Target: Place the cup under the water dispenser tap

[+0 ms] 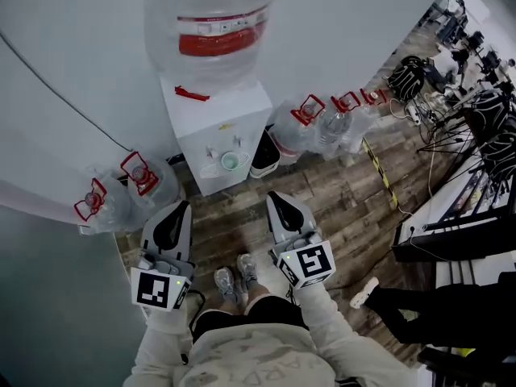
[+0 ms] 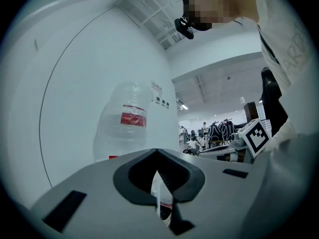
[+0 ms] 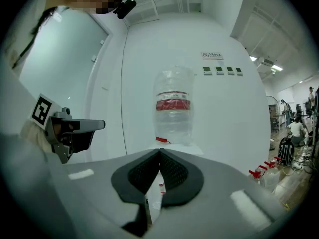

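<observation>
The pale green cup sat on the ledge at the front of the white water dispenser, just below its taps, with the big clear bottle standing upside down on top. The left tool and right tool were held side by side above the wooden floor, well apart from the cup. Each tool had its jaws pressed together at the tips, with nothing between them.

Found small pale green cup standing upright, mouth up, in front recess of white water dispenser.
</observation>
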Action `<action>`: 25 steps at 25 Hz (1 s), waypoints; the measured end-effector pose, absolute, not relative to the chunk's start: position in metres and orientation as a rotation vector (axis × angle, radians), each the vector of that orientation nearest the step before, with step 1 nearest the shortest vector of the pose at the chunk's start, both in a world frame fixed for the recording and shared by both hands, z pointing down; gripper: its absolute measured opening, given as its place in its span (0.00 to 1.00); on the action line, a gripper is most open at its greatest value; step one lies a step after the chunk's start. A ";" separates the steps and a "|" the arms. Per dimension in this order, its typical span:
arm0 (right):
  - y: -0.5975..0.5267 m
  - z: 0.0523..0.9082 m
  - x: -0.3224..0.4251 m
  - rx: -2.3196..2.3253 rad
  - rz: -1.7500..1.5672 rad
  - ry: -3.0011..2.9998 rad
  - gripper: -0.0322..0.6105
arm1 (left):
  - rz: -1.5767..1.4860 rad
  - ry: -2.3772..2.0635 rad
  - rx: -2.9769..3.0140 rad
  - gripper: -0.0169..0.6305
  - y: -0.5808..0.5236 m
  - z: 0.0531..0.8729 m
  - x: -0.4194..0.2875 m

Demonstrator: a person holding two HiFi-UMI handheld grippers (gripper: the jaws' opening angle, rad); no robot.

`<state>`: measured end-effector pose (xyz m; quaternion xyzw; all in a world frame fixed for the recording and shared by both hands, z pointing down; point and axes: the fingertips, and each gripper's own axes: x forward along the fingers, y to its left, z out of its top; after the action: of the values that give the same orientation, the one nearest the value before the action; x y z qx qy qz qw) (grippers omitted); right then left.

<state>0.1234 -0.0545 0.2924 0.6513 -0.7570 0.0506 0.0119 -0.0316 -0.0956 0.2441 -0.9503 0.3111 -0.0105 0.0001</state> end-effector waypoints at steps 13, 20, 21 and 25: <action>-0.032 0.232 0.111 2.104 0.043 -2.336 0.06 | 0.029 0.914 -2.991 0.03 -0.085 0.204 -0.038; -0.026 0.209 0.105 2.122 -0.018 -2.327 0.06 | 0.063 0.881 -2.976 0.03 -0.078 0.185 -0.040; -0.027 0.207 0.105 2.122 -0.026 -2.329 0.06 | 0.072 0.877 -2.972 0.03 -0.079 0.183 -0.039; -0.025 0.200 0.098 2.122 -0.048 -2.339 0.06 | 0.093 0.873 -2.970 0.03 -0.076 0.175 -0.042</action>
<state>0.0980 -0.0250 0.2002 0.6718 -0.7405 -0.0152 -0.0084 -0.0416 -0.0761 0.1751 -0.9587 0.2819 0.0301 0.0220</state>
